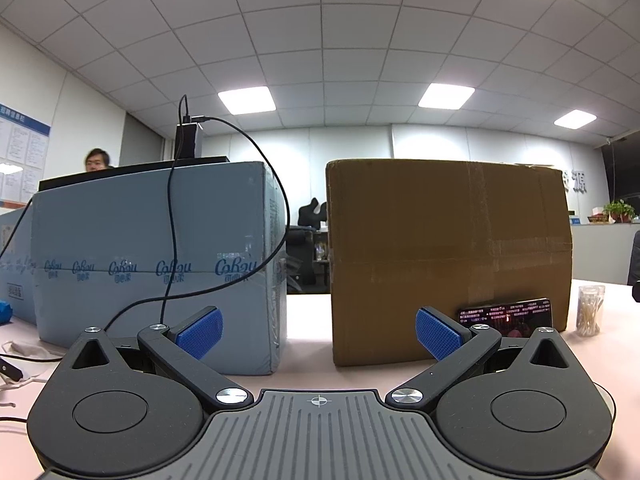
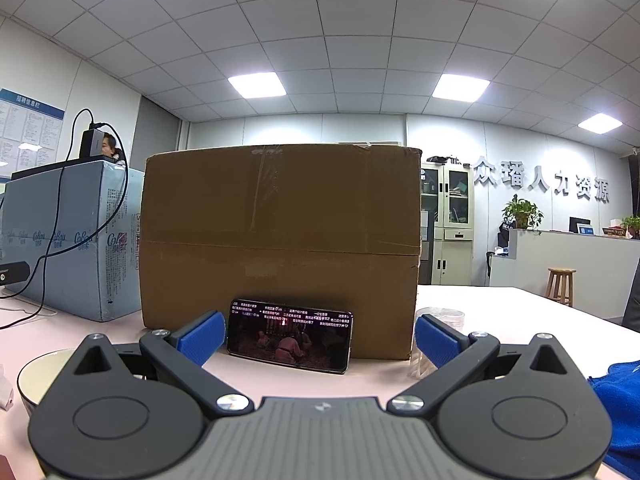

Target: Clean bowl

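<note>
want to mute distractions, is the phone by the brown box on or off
On. The phone leans sideways against the brown box, its screen lit with a video and text lines.

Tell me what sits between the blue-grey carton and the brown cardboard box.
Nothing on the table: in the left wrist view, the gap between the blue-grey carton and the brown cardboard box shows only bare pink tabletop, with office chairs far behind.

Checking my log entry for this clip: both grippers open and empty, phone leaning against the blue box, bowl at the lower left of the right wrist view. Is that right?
One detail is off. The phone leans against the brown cardboard box, not the blue box; the right wrist view shows it. The rest holds: left gripper and right gripper have jaws apart and empty, and the bowl sits lower left.
</note>
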Action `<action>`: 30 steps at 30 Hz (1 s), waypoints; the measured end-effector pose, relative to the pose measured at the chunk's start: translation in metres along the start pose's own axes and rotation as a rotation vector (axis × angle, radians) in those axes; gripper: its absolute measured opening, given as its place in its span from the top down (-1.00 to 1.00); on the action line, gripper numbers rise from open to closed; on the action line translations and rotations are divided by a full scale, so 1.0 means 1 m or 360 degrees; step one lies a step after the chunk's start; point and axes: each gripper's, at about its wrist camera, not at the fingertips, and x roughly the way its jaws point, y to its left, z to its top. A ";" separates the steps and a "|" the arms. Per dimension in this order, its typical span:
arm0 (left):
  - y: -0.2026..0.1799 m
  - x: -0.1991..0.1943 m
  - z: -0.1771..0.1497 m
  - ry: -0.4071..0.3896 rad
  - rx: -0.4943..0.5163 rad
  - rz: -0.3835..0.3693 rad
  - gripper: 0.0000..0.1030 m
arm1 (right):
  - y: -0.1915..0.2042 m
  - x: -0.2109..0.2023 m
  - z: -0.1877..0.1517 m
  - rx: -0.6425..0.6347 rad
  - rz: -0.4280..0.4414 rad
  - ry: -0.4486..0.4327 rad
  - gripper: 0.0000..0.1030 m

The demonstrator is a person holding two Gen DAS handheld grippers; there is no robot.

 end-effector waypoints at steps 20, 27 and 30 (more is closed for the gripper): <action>-0.001 0.001 -0.001 0.0007 0.0007 -0.0009 -1.00 | 0.001 -0.003 0.000 -0.0015 0.0031 -0.0003 -1.00; -0.001 0.002 -0.001 0.0006 0.0009 -0.0009 -1.00 | 0.002 -0.002 0.000 -0.0020 0.0031 -0.0004 -1.00; -0.001 0.002 -0.001 0.0005 0.0010 -0.0010 -1.00 | 0.003 -0.002 0.000 -0.0021 0.0032 -0.0004 -1.00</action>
